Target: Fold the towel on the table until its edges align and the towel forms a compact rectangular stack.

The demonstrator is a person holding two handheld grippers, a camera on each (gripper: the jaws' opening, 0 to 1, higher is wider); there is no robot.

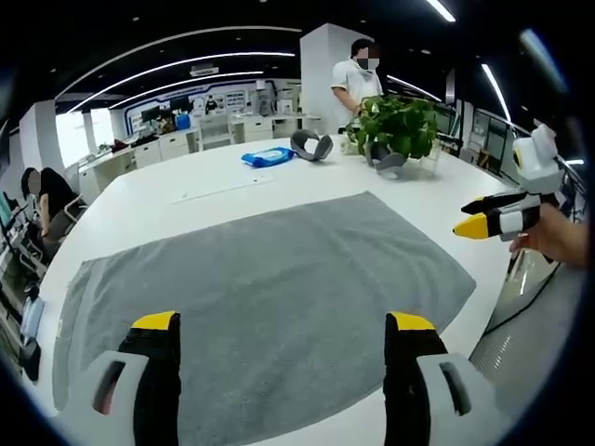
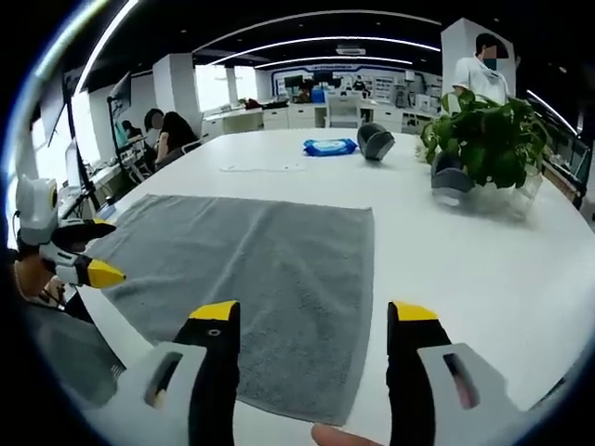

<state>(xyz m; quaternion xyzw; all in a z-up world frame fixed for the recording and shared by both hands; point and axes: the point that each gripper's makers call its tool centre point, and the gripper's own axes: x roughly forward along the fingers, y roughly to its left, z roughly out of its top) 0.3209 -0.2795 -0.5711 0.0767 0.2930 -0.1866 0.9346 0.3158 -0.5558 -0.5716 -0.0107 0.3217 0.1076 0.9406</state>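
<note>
The grey towel [image 1: 270, 297] lay spread flat in a single layer on the white worktop [image 1: 186, 186], its near edge just beside the worktop's near rim and its far edge running toward the middle. Its surface looked like looped terry with a fine nap, matte and rectangular, with only faint ripples. It would probably handle as soft and limp, light enough to lift by a corner yet with no stiffness of its own, so any lifted part should sag and drag the rest. The cloth is likely to grip the smooth worktop a little, which would help the lower layer stay put during a fold. The sensible holds are the two near corners, one for each tool, pinched right at the hem so that both edges can be carried over evenly to meet the far edge. The left tool [image 1: 284, 325] hung over the near part of the towel with its black, yellow-tipped jaws spread wide and nothing between them. The right tool [image 2: 311, 316] was likewise spread and empty above the towel's near right corner, and it also showed from the side at the right of the left gripper view. Farther off stood a leafy potted plant [image 2: 483, 139], a blue packet [image 2: 330, 147] and grey rounded objects [image 1: 311, 144], well apart from the towel.
</note>
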